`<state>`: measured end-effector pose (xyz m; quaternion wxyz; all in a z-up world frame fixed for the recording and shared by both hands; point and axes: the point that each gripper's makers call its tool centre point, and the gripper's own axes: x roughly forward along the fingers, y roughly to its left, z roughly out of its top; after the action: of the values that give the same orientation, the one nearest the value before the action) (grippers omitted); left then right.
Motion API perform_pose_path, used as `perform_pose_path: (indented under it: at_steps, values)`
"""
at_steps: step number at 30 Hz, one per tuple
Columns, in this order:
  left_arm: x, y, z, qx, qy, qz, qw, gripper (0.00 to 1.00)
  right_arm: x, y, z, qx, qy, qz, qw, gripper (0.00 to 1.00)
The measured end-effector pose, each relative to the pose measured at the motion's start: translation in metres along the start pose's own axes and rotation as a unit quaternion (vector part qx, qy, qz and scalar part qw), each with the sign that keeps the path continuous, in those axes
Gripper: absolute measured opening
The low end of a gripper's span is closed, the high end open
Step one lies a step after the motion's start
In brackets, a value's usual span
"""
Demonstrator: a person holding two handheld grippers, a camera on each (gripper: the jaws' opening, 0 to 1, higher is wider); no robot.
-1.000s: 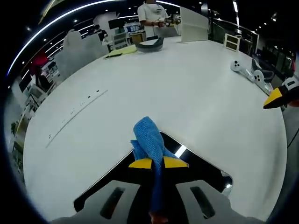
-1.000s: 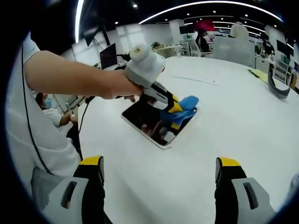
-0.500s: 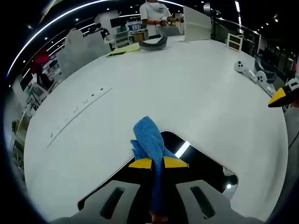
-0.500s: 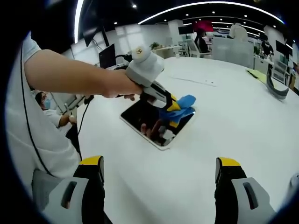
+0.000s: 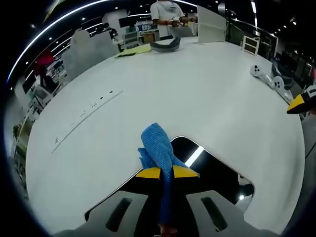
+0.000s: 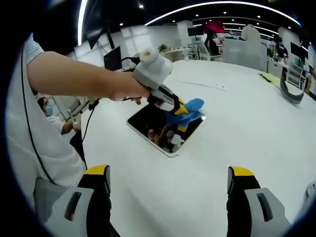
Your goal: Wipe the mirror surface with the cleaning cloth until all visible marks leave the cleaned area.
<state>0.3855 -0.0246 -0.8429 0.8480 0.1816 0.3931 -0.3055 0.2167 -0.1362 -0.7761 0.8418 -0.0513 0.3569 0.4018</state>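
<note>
The dark, rounded-rectangle mirror (image 6: 160,129) lies flat on the white round bench (image 5: 197,89), and the blue woven cleaning cloth (image 5: 157,148) is clamped between the jaws of the left gripper (image 5: 166,172) and pressed at the mirror's far edge. The wiping step is judged to be in hand; strokes across the remaining glass are called for next. The right gripper (image 6: 168,180) is held apart, jaws spread and empty.

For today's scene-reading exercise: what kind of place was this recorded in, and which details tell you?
Probably an open-plan office or lab: a long white table, a desk monitor, and ceiling light strips.
</note>
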Motion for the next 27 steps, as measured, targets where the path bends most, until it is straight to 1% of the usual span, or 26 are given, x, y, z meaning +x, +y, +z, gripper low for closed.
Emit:
perform_pose_path:
  at_steps: [9, 19, 27]
  values:
    - [-0.0001, 0.0025, -0.0012, -0.011, -0.003, -0.001, 0.9999, 0.04, 0.0007, -0.0006, 0.0028, -0.001, -0.003, 0.001, 1.0, 0.99]
    - [0.0, 0.0023, -0.0016, -0.011, -0.002, -0.002, 0.9999, 0.03, 0.0015, 0.0011, 0.0019, -0.002, -0.002, 0.002, 1.0, 0.99]
    - [-0.0042, 0.0025, -0.0065, -0.007, -0.003, 0.009, 0.9999, 0.03, -0.0013, 0.0019, 0.0033, -0.001, -0.006, -0.001, 1.0, 0.99]
